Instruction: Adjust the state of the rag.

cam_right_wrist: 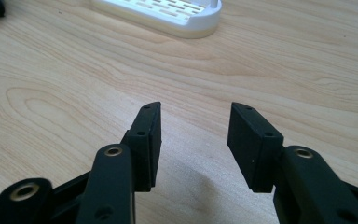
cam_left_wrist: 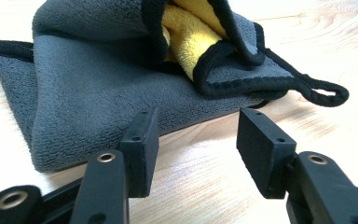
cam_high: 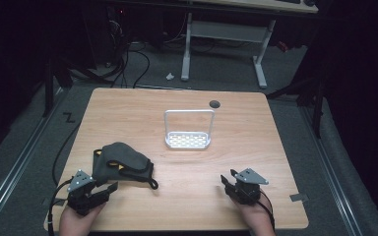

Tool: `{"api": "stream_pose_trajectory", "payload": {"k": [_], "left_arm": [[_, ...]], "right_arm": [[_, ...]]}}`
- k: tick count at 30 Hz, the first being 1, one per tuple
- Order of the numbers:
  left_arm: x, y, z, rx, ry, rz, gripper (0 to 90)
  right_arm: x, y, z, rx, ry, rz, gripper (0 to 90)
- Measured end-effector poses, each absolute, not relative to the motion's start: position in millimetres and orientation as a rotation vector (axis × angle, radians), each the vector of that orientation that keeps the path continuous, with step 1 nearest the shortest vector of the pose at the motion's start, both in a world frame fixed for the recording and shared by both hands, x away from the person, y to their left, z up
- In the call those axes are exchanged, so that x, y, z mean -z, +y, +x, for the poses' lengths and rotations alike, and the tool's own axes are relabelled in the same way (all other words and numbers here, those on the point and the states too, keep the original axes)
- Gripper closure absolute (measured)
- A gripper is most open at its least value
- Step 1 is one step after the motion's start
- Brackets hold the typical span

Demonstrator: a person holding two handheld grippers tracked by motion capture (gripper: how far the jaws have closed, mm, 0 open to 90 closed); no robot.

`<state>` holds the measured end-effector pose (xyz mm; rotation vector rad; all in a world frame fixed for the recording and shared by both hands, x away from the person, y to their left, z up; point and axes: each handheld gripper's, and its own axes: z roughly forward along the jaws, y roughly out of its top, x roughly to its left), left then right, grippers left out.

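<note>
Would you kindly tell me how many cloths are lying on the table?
1. The grey cloth with a yellow inner side lies crumpled on the wooden table just ahead of the left tool. Its folds could hide another.

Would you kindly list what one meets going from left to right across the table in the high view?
Left gripper → grey cloth → white rack → right gripper, all on the wooden table.
</note>
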<state>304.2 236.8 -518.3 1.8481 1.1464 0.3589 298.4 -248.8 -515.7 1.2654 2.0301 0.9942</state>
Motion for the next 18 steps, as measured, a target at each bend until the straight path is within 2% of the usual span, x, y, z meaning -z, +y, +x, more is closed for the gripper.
{"api": "stream_pose_trajectory", "payload": {"k": [10, 13, 14, 15, 18], "left_arm": [[514, 241, 304, -0.437, 1.146, 1.837, 49.8], [512, 245, 304, -0.471, 1.160, 1.832, 63.2], [510, 247, 305, -0.479, 1.172, 1.825, 74.7], [509, 249, 307, -0.496, 1.178, 1.823, 80.4], [507, 253, 319, -0.523, 1.224, 1.800, 87.9]], "right_arm": [[518, -248, 298, -0.975, 2.041, 1.259, 53.4], [518, -247, 299, -0.973, 2.039, 1.267, 53.0], [518, -246, 299, -0.974, 2.042, 1.265, 52.9], [518, -245, 299, -0.973, 2.045, 1.261, 52.9], [519, -244, 300, -0.969, 2.051, 1.258, 52.8]]}}
